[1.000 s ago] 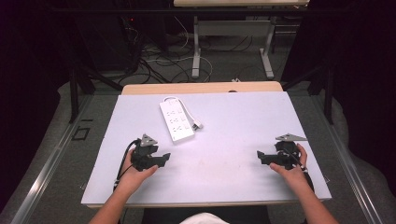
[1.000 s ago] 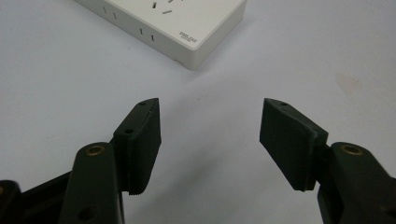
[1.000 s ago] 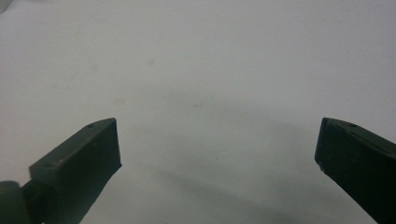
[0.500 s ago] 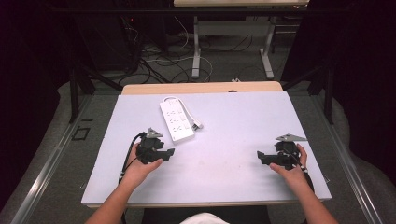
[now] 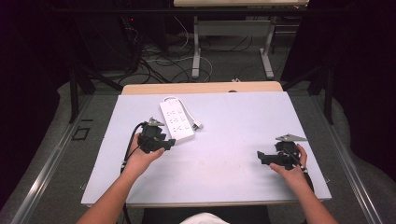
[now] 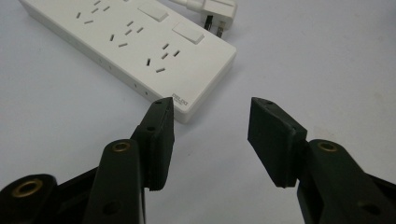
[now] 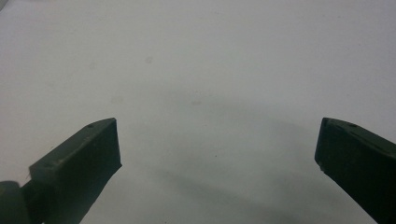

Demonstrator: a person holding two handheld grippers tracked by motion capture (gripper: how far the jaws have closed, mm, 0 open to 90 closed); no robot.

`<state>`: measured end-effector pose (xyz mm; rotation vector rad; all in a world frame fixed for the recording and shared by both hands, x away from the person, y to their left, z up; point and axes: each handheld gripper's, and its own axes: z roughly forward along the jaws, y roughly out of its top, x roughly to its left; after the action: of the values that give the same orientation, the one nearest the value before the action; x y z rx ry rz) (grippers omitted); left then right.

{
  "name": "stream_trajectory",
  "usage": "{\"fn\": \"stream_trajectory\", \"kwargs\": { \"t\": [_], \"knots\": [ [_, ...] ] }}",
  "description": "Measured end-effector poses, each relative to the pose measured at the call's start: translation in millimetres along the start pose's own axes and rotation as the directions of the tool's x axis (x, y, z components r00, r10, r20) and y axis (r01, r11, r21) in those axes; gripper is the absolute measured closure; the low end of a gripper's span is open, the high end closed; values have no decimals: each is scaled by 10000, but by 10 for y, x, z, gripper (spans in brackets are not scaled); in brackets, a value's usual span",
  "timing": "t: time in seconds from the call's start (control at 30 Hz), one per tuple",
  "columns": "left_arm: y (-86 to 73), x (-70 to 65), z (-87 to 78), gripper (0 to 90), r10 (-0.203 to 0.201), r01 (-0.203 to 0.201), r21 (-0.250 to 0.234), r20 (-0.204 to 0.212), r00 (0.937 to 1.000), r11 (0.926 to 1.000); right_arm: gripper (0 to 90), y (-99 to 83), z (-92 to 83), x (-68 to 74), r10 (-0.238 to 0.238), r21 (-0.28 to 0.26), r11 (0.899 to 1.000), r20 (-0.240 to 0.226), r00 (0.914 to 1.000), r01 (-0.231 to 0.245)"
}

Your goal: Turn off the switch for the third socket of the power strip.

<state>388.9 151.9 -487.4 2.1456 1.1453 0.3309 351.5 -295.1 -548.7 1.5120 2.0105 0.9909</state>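
Observation:
A white power strip [image 5: 176,120] lies on the pale table [image 5: 243,116], left of centre, with its plug [image 5: 198,125] resting beside it. My left gripper [image 5: 169,143] hovers just short of the strip's near end and points at it. In the left gripper view the strip [image 6: 135,42] and plug [image 6: 217,14] lie just beyond my left gripper [image 6: 212,105]. Its jaws have just been closing, still stand apart, and have only bare table between them. My right gripper [image 5: 260,157] rests at the table's right side. In the right gripper view my right gripper [image 7: 217,123] is wide open over bare table.
A wooden strip [image 5: 201,87] borders the table's far edge. Beyond it stand desk legs [image 5: 196,51] and loose cables [image 5: 163,56] on the floor. A metal rail [image 5: 51,158] runs along the left side.
My left hand has moved up and toward the power strip, and its jaws have narrowed. The right hand has stayed where it was.

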Motion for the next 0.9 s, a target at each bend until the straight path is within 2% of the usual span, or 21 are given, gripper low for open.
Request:
{"fn": "stream_trajectory", "kwargs": {
  "t": [0.4, 0.9],
  "knots": [
    [229, -6, -22, 575, -137, 137, 49, 6, 9999, 9999, 0, -3, 3, -3, 25, 16, 10000, -17, 10000, -25],
    [487, 9, -19, 674, -697, 697, 171, 11, 9976, 9974, 0, -1, 3, -2, 52, 7, 10000, -24, 10000, -52]
  ]
}}
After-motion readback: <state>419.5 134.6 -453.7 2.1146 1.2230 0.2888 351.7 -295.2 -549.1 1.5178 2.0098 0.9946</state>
